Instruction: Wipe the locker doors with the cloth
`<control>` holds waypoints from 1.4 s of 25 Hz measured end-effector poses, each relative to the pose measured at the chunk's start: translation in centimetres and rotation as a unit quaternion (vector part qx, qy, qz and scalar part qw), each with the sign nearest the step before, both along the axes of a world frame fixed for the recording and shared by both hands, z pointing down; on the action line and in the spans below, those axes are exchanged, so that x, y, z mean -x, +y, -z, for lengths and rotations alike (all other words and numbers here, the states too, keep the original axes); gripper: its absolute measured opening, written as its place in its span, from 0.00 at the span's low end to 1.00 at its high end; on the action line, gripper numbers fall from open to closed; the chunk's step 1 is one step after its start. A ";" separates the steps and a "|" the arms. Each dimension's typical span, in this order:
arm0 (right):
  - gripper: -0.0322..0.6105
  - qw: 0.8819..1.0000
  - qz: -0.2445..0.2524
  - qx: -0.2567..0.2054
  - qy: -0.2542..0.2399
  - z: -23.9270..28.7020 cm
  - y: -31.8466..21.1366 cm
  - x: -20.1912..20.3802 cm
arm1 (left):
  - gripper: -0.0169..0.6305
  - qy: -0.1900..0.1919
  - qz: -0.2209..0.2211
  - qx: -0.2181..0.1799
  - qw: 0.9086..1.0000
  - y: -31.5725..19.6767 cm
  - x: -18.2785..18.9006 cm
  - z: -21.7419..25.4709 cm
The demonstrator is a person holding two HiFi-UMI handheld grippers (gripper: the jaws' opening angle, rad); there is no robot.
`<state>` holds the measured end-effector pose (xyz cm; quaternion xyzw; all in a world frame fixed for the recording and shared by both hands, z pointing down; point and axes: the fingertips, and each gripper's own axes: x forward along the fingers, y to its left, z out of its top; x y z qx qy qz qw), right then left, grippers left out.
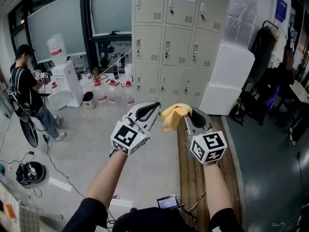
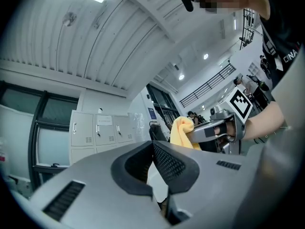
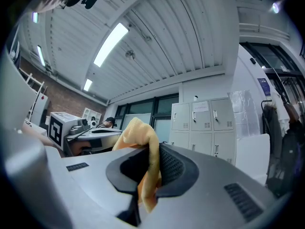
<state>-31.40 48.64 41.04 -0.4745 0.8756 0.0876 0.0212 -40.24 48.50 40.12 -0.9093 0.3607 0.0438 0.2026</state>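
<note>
The right gripper [image 1: 195, 116] is clamping its fingers on the yellow cloth [image 1: 173, 116], which is bunching up at the centre of the head view, just beside the left gripper [image 1: 147, 111]. The left gripper's fingers are sitting together with nothing between them. The locker doors [image 1: 176, 45] are standing well apart from both grippers, in the upper middle of the frame, so wiping is not yet under way.

As I am judging it, the main risk is losing the cloth. The right gripper view is showing only a thin fold pinched between the pads, and hard rubbing on a door could be dragging it free. The protruding door handles [image 1: 167, 46] could be snagging the loose part. The white block [image 1: 227, 79] is leaning in front of the lockers at right, likely blocking some doors. The clear jugs [image 1: 114, 94] on the floor at the lockers' lower left could be getting knocked over during the approach
</note>
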 end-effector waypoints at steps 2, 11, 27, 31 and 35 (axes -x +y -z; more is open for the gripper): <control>0.14 1.000 0.003 0.000 0.000 -0.2 0.0 -0.6 | 0.06 -0.004 -0.001 0.001 1.000 0.0 -0.9 -0.3; 0.14 1.000 0.008 0.002 0.001 -1.0 -1.5 -5.1 | 0.06 -0.007 0.007 0.008 1.000 -1.5 -5.5 -1.2; 0.14 1.000 -0.009 0.019 -0.008 -3.2 -13.7 -10.0 | 0.06 0.011 -0.004 0.017 1.000 -14.1 -9.7 -3.1; 0.14 0.999 -0.027 0.020 -0.003 -3.4 -19.6 -10.2 | 0.06 0.011 -0.020 0.019 1.000 -20.5 -10.1 -3.5; 0.14 0.999 -0.047 0.019 0.000 -2.3 -25.7 -10.2 | 0.06 -0.001 -0.041 0.013 0.999 -26.7 -10.4 -2.9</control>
